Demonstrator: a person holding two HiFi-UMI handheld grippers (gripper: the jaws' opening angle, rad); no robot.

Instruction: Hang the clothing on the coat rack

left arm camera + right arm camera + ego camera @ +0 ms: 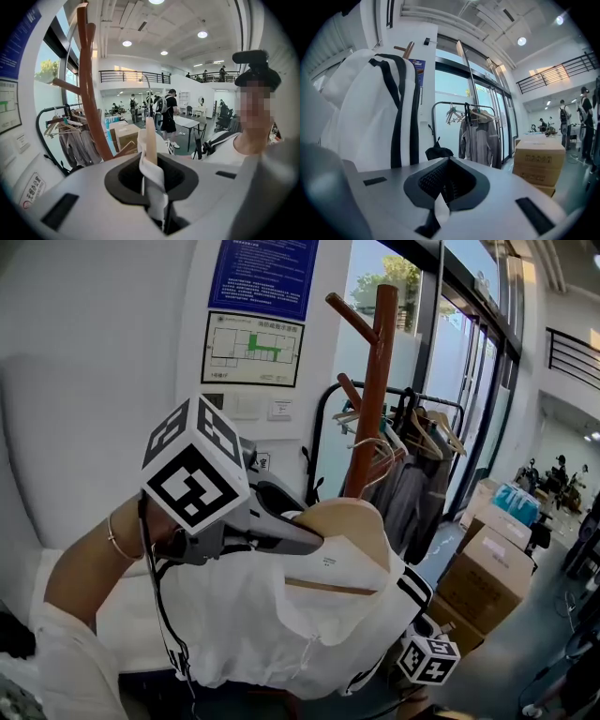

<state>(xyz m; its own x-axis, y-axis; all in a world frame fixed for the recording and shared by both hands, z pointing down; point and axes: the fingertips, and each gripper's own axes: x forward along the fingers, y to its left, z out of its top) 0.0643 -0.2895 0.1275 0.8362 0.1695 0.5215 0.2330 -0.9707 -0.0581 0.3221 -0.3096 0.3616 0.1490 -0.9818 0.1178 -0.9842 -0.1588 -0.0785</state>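
Note:
A white garment [253, 624] with black stripes hangs on a wooden hanger [349, 517]. My left gripper [314, 542] comes in from the left and is shut on the hanger's shoulder, with white cloth pinched in as well [152, 173]. The brown wooden coat rack [370, 399] stands just behind the hanger, one peg slanting up to the left; its pole [91, 98] shows in the left gripper view too. Low on the right my right gripper [442, 202] is shut on a fold of the white garment [370, 108]. In the head view only its marker cube [429, 659] shows.
A black clothes rail [412, 427] with grey jackets on hangers stands behind the coat rack by the glass wall. Cardboard boxes [487, 577] are stacked on the floor at the right. A white wall with posters [253, 343] is close on the left. People stand farther off in the hall.

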